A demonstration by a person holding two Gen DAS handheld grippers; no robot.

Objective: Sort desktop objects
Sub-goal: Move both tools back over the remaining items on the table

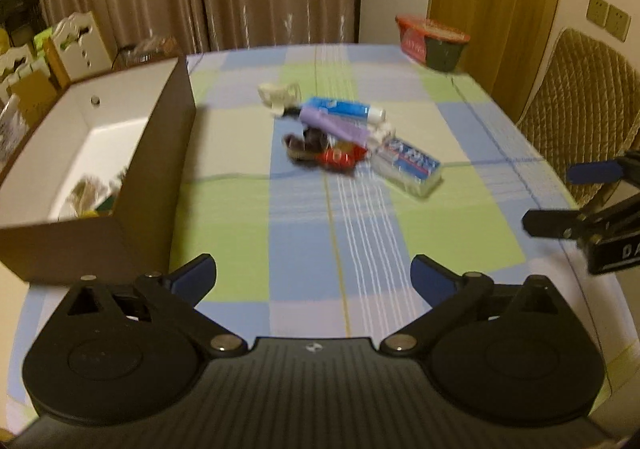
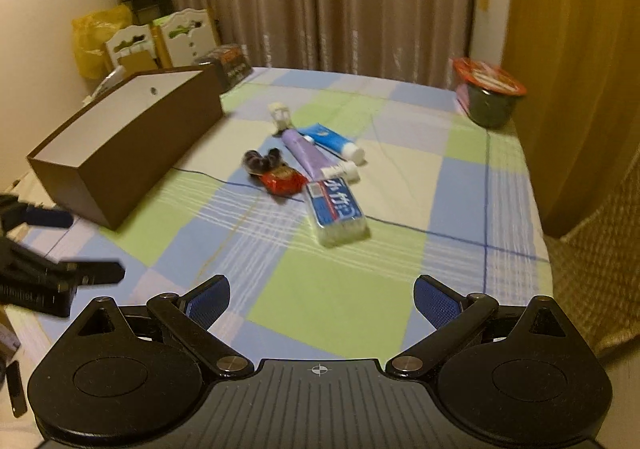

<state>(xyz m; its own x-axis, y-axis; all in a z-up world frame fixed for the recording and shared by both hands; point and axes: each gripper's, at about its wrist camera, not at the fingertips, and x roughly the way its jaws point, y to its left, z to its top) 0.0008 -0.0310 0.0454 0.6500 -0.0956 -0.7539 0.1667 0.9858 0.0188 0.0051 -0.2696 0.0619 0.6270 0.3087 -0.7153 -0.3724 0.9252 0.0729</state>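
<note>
Beneath both grippers spreads a table under a checked cloth [image 1: 224, 209] of blue, green and pale squares. Ahead and to the left of the left gripper [image 1: 313, 276] stands a long brown box [image 1: 160, 153] with a white inside; some blurred items lie at its near end, too smeared to name. From the right gripper [image 2: 321, 297] the same box [image 2: 132, 153] sits ahead and to the left, its long side facing the pile.

Far ahead and to the right of each gripper, near the table's far edge, stands a dark bowl-shaped container with a red lid [image 2: 490, 95].

Straight ahead of the left gripper, well apart from it, lies a small heap of objects. Nearest the right gripper is a clear pack with a blue label [image 2: 338, 215]. Touching its far end lie a purple tube [image 2: 306, 155] and, just beyond it, a blue tube [image 2: 330, 139], both with white caps. Left of the pack sits a red wrapper [image 2: 282, 181], and against that a dark fuzzy thing [image 2: 262, 161]. Farthest off is a small white clip-like piece [image 2: 281, 114].

The left gripper's fingers are spread wide with nothing between them. The right gripper is likewise spread and empty. Each gripper shows at the edge of the other's view, the right one [image 1: 560, 201] to the left gripper's right.
</note>
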